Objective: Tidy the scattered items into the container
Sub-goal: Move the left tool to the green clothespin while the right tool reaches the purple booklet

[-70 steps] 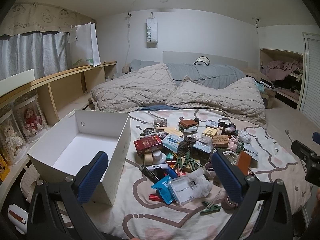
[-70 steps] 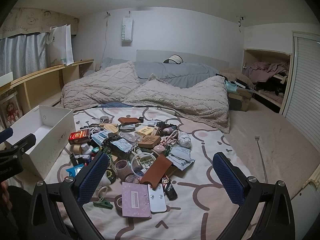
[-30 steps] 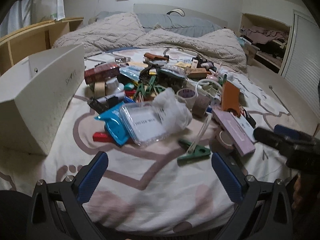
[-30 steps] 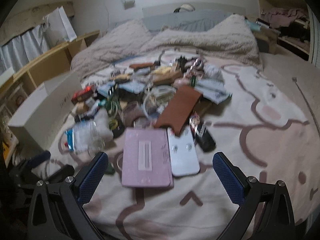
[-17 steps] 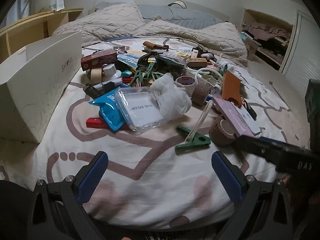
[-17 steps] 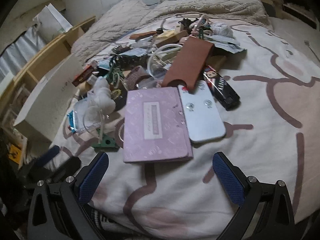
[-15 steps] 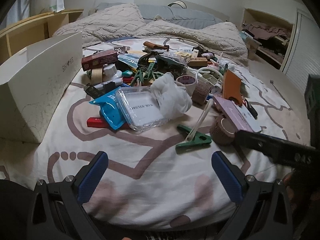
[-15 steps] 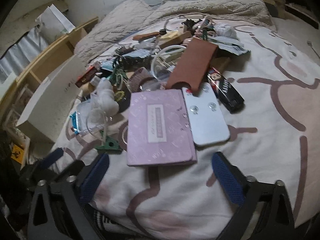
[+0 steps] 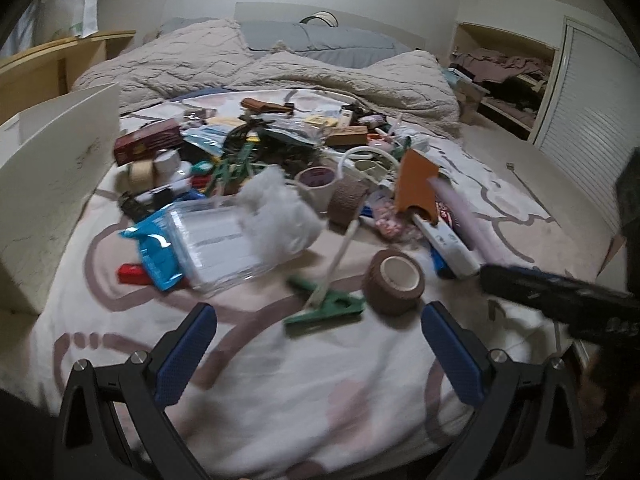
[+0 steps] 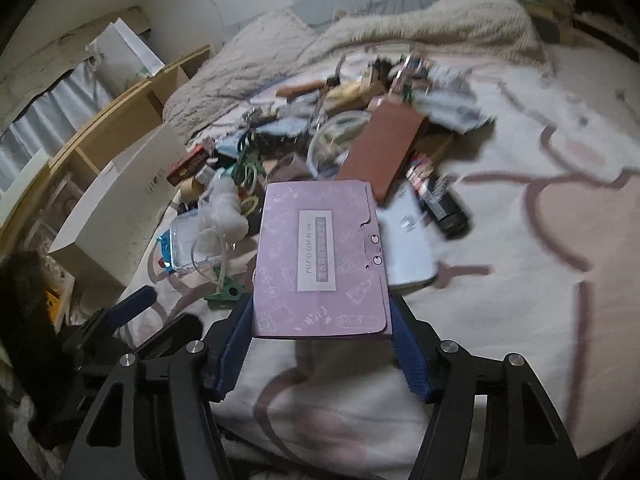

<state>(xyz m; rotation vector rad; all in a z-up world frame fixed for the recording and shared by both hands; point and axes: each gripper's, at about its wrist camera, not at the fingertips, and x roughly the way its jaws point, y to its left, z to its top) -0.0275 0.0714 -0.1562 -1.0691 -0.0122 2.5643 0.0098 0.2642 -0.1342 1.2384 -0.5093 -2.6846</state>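
Observation:
My right gripper [image 10: 322, 344] is shut on a flat purple booklet [image 10: 320, 258], its blue pads pressing the booklet's two side edges, lifted a little off the bed. My left gripper [image 9: 316, 356] is open and empty, low over the sheet in front of a green clip [image 9: 326, 306] and a brown tape roll [image 9: 394, 282]. The white box [image 9: 48, 168] stands at the left; it also shows in the right wrist view [image 10: 116, 208]. A pile of small items [image 9: 260, 160] covers the middle of the bed. The right gripper's body [image 9: 560, 298] shows in the left wrist view.
A clear plastic case [image 9: 224, 240] lies on a blue packet [image 9: 154, 248]. A white slab [image 10: 408, 240], brown pouch [image 10: 384, 148] and dark tube [image 10: 444, 204] lie past the booklet. Rumpled blankets [image 9: 280, 68] sit at the bed's far end, wooden shelves [image 10: 120, 120] to the left.
My right gripper moved in over the purple booklet and closed on its sides, raising it. My left gripper came lower and closer to the green clip and tape roll.

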